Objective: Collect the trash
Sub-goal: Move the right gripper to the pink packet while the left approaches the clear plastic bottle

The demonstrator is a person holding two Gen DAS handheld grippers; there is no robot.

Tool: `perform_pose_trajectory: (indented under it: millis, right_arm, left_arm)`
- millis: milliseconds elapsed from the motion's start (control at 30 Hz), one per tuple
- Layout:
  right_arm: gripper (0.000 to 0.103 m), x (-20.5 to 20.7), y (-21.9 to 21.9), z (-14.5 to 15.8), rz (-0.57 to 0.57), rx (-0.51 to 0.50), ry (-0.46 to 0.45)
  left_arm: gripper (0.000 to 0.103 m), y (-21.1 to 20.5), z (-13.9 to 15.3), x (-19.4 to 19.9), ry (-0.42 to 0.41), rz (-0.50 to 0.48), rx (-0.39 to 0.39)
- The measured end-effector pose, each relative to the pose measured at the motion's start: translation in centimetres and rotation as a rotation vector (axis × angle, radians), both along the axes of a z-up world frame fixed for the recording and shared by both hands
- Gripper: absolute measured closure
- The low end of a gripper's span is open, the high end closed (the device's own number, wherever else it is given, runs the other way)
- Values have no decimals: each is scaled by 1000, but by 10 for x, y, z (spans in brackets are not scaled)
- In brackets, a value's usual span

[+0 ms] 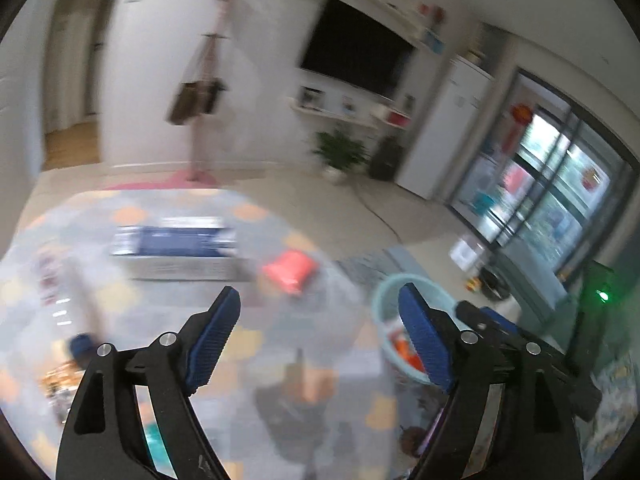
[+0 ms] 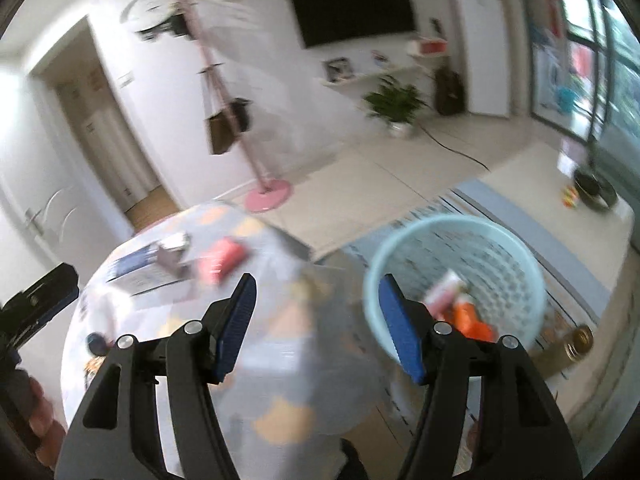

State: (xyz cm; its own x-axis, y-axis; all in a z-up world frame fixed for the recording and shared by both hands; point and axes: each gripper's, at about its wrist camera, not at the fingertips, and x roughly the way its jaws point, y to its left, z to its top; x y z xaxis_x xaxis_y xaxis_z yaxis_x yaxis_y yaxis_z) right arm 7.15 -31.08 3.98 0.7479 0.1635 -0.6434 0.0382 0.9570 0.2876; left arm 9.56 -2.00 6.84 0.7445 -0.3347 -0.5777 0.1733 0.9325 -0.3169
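Your left tool (image 1: 320, 328) hangs over the round bench (image 1: 120, 292), jaws wide apart and holding nothing. Your right tool (image 2: 316, 312) is likewise spread wide and empty, poised over the bench's rounded edge nearest the pale blue basket (image 2: 516, 256).

The basket stands on the floor just beside that edge, on a blue patterned rug (image 2: 532, 232). Inside it lie an orange wrapper (image 2: 468, 320) and a white-and-pink packet (image 2: 444, 290), touching each other at the bottom.

On the bench, away from the basket, a red packet (image 1: 290, 270) lies near the far rim; blur hides its exact outline. Beyond it sits a dark blue-and-white box (image 1: 176, 248), farther still from the basket. A small dark blue object (image 1: 82, 344) rests near the bench's opposite edge; you cannot tell what it is.

Past the basket, pale tiled floor (image 2: 380, 184) runs open toward a potted plant (image 2: 394, 104) and a pink coat stand (image 2: 266, 196). A dark bowl (image 2: 592, 190) sits on the floor beyond the rug, well apart from the basket.
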Motion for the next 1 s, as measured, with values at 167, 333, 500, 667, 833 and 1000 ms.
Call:
perform_pose_trajectory:
  millis: [167, 333, 500, 667, 833, 1000]
  right_arm:
    - [32, 6, 64, 13, 133, -59, -47]
    - [27, 22, 106, 11, 215, -124, -72]
    - [27, 58, 126, -9, 219, -139, 9]
    - [27, 102, 122, -47, 158, -69, 161]
    - [38, 131, 124, -76, 142, -3, 246]
    - [38, 149, 137, -85, 132, -7, 259]
  left_arm:
    - [19, 76, 6, -7, 22, 149, -19]
    - [16, 129, -3, -1, 64, 290, 21]
    - [16, 172, -36, 10, 146, 368, 7]
    - [16, 189, -68, 32, 224, 377, -33]
    - [16, 194, -85, 52, 259, 383, -44]
    - [16, 192, -94, 66, 277, 398, -23]
